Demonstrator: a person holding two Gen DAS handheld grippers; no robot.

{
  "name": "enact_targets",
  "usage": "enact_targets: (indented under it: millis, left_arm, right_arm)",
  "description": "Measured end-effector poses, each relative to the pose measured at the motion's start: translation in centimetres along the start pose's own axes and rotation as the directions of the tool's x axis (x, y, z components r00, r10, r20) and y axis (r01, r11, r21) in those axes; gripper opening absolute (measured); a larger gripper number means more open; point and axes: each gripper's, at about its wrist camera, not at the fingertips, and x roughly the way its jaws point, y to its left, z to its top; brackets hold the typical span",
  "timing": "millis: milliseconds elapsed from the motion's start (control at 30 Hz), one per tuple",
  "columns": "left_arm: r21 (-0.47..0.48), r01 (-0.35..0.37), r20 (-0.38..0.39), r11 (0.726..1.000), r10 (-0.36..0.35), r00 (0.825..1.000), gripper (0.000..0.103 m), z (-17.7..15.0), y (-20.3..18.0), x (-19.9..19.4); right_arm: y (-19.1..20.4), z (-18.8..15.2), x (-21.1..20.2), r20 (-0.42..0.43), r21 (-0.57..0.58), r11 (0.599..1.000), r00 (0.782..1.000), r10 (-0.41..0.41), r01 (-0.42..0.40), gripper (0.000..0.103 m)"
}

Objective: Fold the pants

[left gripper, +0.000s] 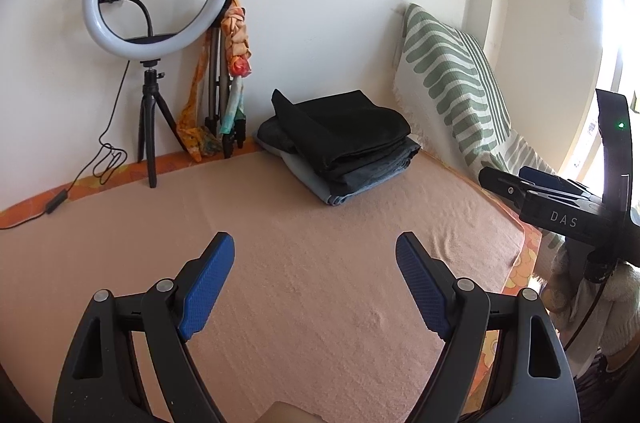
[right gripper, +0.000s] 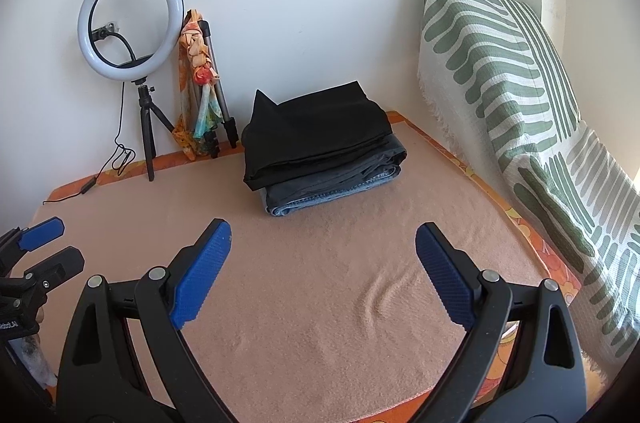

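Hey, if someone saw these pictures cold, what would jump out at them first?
Probably the stack of folded pants, black on top of denim, at the far side of the peach blanket. Next, the white ring light on its tripod at the wall, far left, and the green-striped pillow on the right.

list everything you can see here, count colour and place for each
folded pants: three, black on dark grey on light blue denim, stacked at blanket's far side
peach fleece blanket: one, covers the bed
white ring light on black tripod: one, far left by wall
folded grey tripod with orange patterned scarf: one, beside ring light
green-striped white cushion: one, right wall
left gripper: black, blue pads, open, empty
right gripper: same, open, empty
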Motion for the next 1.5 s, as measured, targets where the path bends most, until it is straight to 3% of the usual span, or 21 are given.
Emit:
enact_targets:
  millis: [567,1500]
  left_arm:
    - [0.0,-0.067,-0.004,0.998,0.067,0.998,0.085,0.3,0.3,-0.3]
    - [-0.012,-0.087,-0.007,0.996,0.087,0.996,0.085,0.4,0.7,-0.7]
  right_arm:
    - [0.1,0.1,-0.2,0.007,0.021,1.0,1.0,0.007,-0.008,0.096]
    - [0.9,0.2,-0.1,0.004,0.014,1.0,1.0,0.013,-0.013,0.096]
